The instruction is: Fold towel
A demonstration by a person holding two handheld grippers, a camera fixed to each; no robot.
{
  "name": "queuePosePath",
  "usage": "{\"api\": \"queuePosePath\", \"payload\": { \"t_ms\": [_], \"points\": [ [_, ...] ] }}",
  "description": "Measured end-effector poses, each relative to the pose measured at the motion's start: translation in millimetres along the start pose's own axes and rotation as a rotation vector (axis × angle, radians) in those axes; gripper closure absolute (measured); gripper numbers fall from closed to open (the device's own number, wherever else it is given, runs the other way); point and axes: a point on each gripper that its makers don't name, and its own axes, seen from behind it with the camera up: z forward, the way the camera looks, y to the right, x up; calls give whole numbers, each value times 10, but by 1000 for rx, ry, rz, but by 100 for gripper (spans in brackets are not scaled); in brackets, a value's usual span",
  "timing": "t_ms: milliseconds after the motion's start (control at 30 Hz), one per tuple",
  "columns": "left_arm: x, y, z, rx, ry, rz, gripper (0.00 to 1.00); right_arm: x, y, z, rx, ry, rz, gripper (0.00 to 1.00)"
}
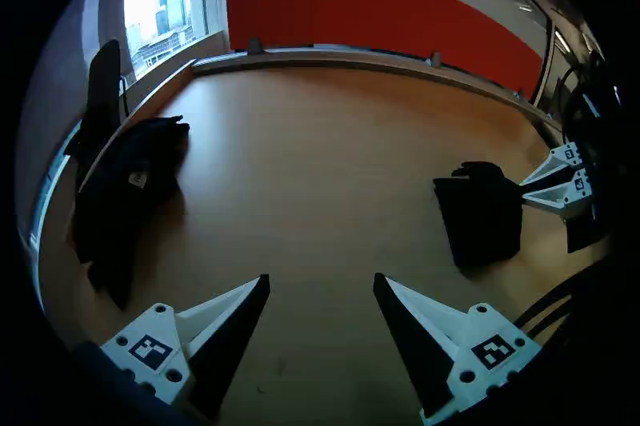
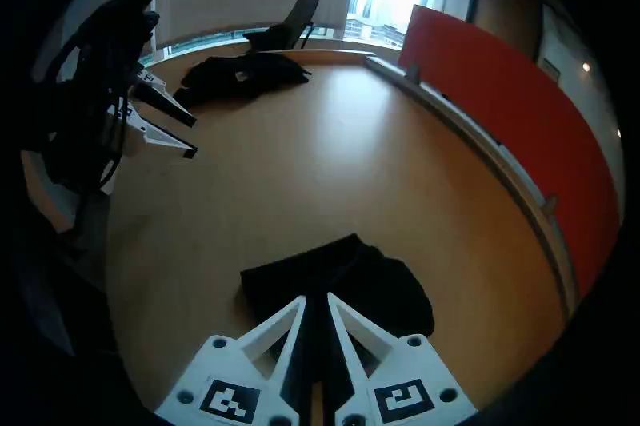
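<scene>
Wood desk (image 1: 336, 146), light brown.

Left gripper view, L to R:
- Window (image 1: 160, 10) w/ city towers, beyond the desk's far-left corner.
- Dark chair (image 1: 104, 90) just outside the left edge.
- Heap of dark clothing (image 1: 128, 186) lying along that left edge, w/ a small pale tag on it.
- Left gripper (image 1: 320, 277) at the near edge. Jaws are wide apart, w/ wood grain showing between them. Can't tell if the tips touch the desk.
- Towel (image 1: 480, 218), black, lying near the desk's right edge. It's roughly a rectangle w/ a bunched lump at its far corner.
- Right gripper (image 1: 523, 189) coming in over the right edge. Its two white fingers sit one above the other & converge on the towel's right side, tips against the cloth.
- Red partition (image 1: 384, 18) running along the desk's far edge, behind all of this.

Right gripper view, L to R:
- Left gripper is over the desk's left edge, dark-tipped fingers spread apart.
- Clothing heap sits toward the far-left corner, w/ the chair behind it & the bright window beyond that.
- Towel is right at the right gripper's own fingers, by the near edge.
- Its jaws are almost together, w/ only a thin slit left. Black cloth fills that slit & spreads ahead and to the R in soft folds, so they're pinching the towel's edge.
- Partition follows the right edge.

Towel & clothing heap are well apart, on opposite sides of the desk.
</scene>
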Motion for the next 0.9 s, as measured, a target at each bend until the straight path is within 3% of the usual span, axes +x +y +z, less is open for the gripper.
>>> {"api": "queuePosePath", "payload": {
  "t_ms": [500, 600, 667, 800, 867, 900],
  "points": [
    [-18, -82, -44, 6, 8, -14, 3, 66, -142, 86, 26, -7, -20, 96],
    [-27, -93, -49, 7, 7, -14, 3, 59, -147, 97, 25, -11, -17, 92],
    [-34, -99, -50, 8, 7, -15, 3, 52, -150, 100, 27, -14, -14, 82],
    [-44, -110, -52, 9, 6, -18, 3, 33, -158, 92, 30, -21, -5, 44],
    [-42, -118, -55, 11, 7, -18, 3, 12, -155, 82, 28, -25, 2, 32],
    [-41, -122, -55, 12, 7, -19, 3, 2, -154, 78, 26, -27, 6, 31]
  ]
}}
